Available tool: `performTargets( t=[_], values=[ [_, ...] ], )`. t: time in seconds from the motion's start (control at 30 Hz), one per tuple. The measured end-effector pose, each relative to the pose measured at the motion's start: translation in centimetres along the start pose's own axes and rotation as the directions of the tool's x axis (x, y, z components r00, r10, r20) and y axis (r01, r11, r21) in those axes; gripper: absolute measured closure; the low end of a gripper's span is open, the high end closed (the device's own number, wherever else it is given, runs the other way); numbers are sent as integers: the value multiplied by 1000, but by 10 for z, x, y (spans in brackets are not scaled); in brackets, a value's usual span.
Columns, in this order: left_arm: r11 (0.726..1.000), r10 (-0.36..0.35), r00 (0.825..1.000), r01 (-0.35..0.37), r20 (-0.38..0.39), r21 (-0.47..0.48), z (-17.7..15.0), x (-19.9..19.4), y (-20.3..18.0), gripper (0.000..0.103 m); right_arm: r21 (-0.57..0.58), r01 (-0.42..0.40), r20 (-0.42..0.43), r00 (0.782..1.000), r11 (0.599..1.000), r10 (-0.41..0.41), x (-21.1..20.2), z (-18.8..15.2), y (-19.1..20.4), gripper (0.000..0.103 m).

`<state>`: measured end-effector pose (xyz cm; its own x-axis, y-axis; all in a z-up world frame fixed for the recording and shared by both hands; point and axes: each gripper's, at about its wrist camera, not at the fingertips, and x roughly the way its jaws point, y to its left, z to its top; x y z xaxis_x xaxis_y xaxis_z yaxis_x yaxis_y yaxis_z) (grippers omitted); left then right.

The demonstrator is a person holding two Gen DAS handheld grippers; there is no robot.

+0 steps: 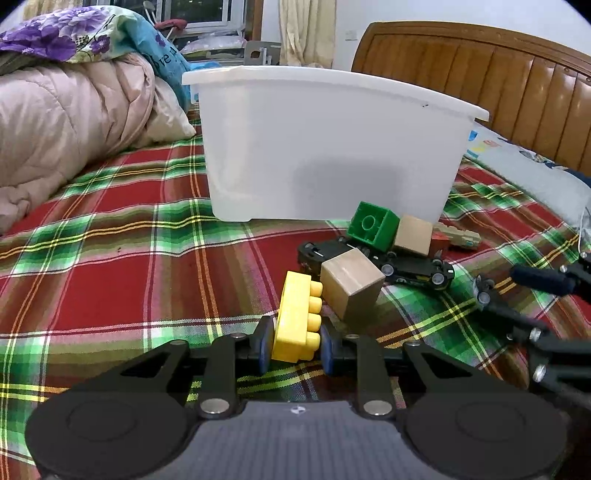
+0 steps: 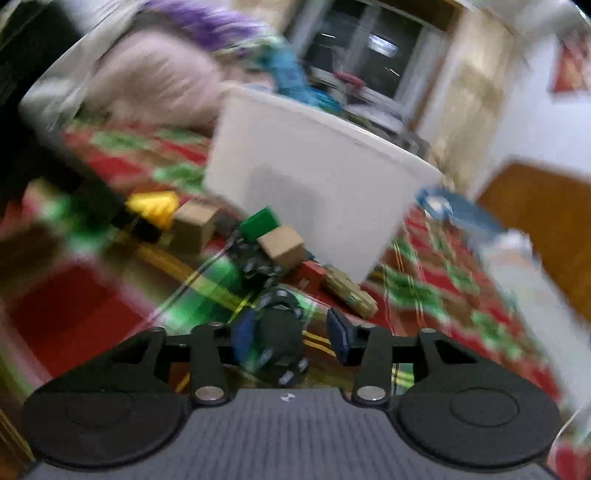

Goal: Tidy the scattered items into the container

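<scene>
My left gripper (image 1: 295, 345) is shut on a yellow toy brick (image 1: 297, 319), low over the plaid bedspread. Just beyond it lie a wooden cube (image 1: 351, 282), a black toy car (image 1: 413, 267), a green brick (image 1: 373, 225), a second wooden cube (image 1: 412, 234) and a tan toy (image 1: 460, 236). The white plastic container (image 1: 325, 147) stands behind them. In the blurred right wrist view my right gripper (image 2: 291, 336) is open around the end of a black toy car (image 2: 277, 332); the pads do not touch it. The container (image 2: 314, 184) is ahead.
A pink quilt (image 1: 62, 122) and floral pillow (image 1: 66, 33) lie at the left. A wooden headboard (image 1: 498, 85) rises at the back right, with a patterned pillow (image 1: 528, 166) below it. The right gripper's arm (image 1: 535, 314) shows at the right edge of the left wrist view.
</scene>
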<state>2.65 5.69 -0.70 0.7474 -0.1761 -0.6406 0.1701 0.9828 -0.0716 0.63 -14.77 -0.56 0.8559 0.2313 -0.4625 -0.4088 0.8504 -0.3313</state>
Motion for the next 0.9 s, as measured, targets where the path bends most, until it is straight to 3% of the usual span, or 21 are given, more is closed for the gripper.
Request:
performTargets(
  t=[0.07, 0.17, 0.33, 0.57, 0.77, 0.9],
  values=[
    [1000, 1, 1000, -1, 0, -1, 0, 0, 0, 74, 26, 4, -11, 1000, 1000, -4, -1, 3, -4, 59],
    [1000, 5, 1000, -5, 0, 3, 0, 1, -1, 74, 19, -27, -11, 1000, 999, 27, -8, 5, 1, 69],
    [1000, 8, 1000, -8, -2, 1, 0, 0, -2, 74, -2, -49, -56, 997, 999, 49, -3, 6, 15, 74],
    [1000, 13, 1000, -13, -2, -3, 1, 1, -3, 72, -21, 37, -105, 994, 999, -39, 7, -3, 12, 74],
    [1000, 13, 1000, -13, -3, -1, 1, 0, -4, 72, 220, -6, -108, 994, 976, 30, 7, -7, -19, 76],
    [1000, 14, 1000, -14, -4, -2, 1, 0, -4, 70, 446, -107, -68, 986, 889, 153, 8, -8, -43, 76]
  ],
)
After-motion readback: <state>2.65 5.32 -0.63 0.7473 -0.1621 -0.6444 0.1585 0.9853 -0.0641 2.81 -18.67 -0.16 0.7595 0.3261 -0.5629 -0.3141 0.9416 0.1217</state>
